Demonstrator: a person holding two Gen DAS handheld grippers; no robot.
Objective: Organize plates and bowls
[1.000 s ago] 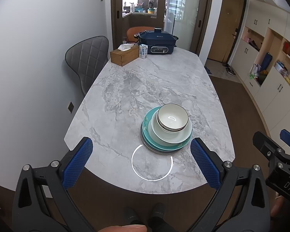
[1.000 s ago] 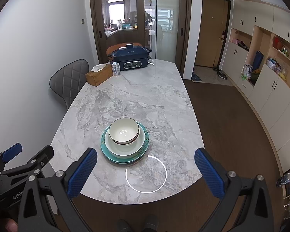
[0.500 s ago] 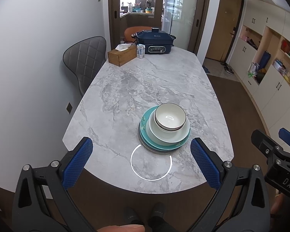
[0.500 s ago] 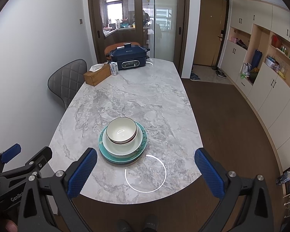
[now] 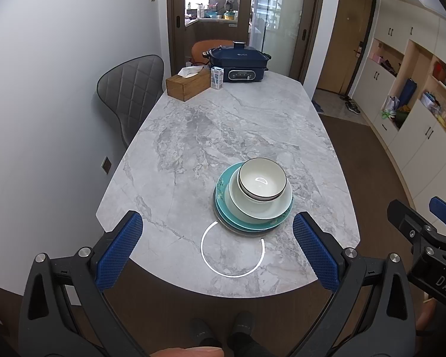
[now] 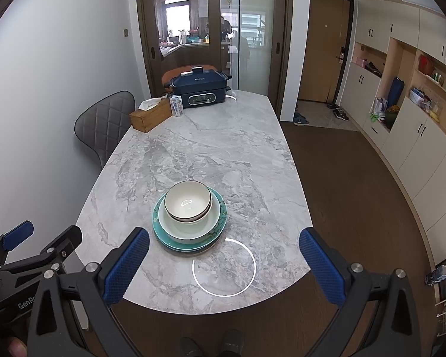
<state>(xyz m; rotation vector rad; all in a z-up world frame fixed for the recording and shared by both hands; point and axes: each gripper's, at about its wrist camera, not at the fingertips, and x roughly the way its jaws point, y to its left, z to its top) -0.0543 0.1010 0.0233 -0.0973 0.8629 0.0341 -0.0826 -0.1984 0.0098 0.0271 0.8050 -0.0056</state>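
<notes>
Stack on the marble table [image 5: 211, 125], near your end, slightly right of centre in the left wrist view. Top to bottom: small white bowl [image 5: 262, 179] with a dark rim, nested inside a wider pale bowl [image 5: 260, 205]; that bowl sits on a teal plate [image 5: 223, 189] with a floral edge; a darker plate edge shows under the teal one. The small white bowl holds nothing but a light reflection. Contents of the wider bowl beneath it are hidden.

Your left gripper [image 5: 217, 245] is spread wide, blue pads [image 5: 119, 251] apart and holding nothing, hovering off the near table edge. Your right gripper [image 6: 224, 260] is likewise spread wide and holds nothing; the stack lies ahead, toward its left pad.

Far end of table: wooden tissue box [image 5: 188, 84], small carton [image 5: 217, 78], navy electric cooker [image 5: 238, 64]. Grey chair [image 5: 130, 92] at the left side.

Versus one second ago: the stack is unchanged in order and place on the table. Both your grippers have pulled back slightly; the table now appears a little farther away in each view. Jaw spread is the same.
</notes>
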